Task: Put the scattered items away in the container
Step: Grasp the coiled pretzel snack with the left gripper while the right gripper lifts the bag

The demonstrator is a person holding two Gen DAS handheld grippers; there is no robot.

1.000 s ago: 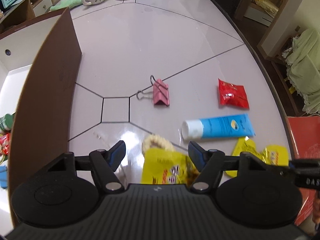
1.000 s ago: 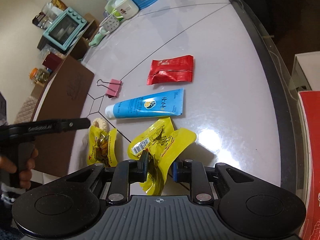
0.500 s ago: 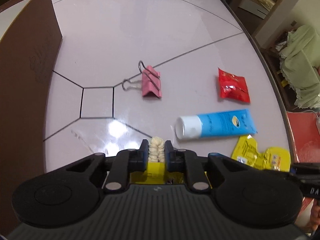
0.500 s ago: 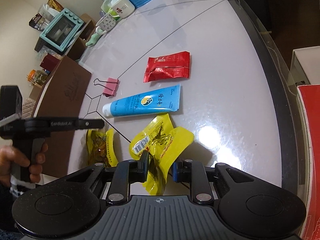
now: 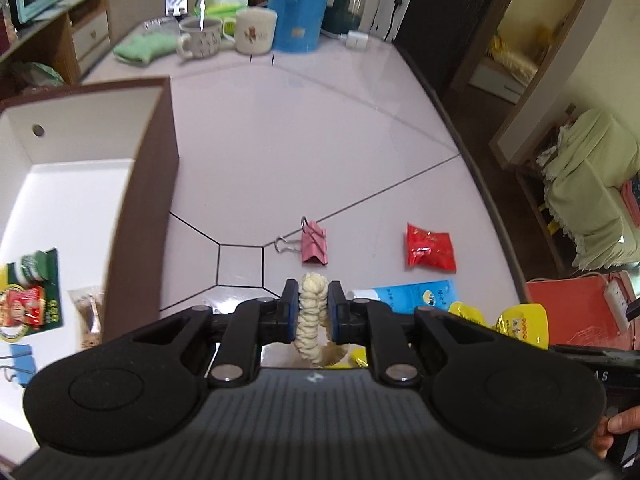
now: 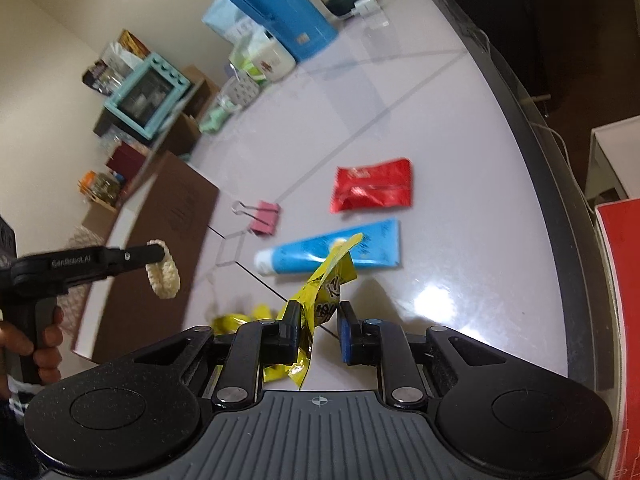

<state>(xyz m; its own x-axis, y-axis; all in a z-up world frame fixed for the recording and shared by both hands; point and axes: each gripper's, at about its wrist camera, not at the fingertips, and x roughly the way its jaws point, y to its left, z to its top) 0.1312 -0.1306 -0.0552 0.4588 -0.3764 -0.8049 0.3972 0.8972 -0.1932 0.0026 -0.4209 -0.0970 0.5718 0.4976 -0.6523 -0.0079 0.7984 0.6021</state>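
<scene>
Left gripper: jaws were drawn in on a cream crocheted ring, pinched across its band, the loop hanging clear of the table
Right gripper: jaws stood partly apart; a yellow snack packet stood up between them, pressed to the left finger, with a gap at the right finger; whether it was truly clamped could not be told
Crocheted ring, handling: judged light, soft and compressible; no slip risk; a pinch across the band appeared sufficient
Yellow packet, handling: judged light, crinkly and slick foil; it would flop; hold best taken at the flat sealed edge
Container: brown-walled box, white inside, stood at the left; several small packets and a blue clip already lay in it
Items on table: pink binder clip, red sachet, blue tube, second yellow packet
Blue tube, handling: judged smooth and liable to roll; grip mid-body
Binder clip, handling: stiff, small; grip across the body
</scene>
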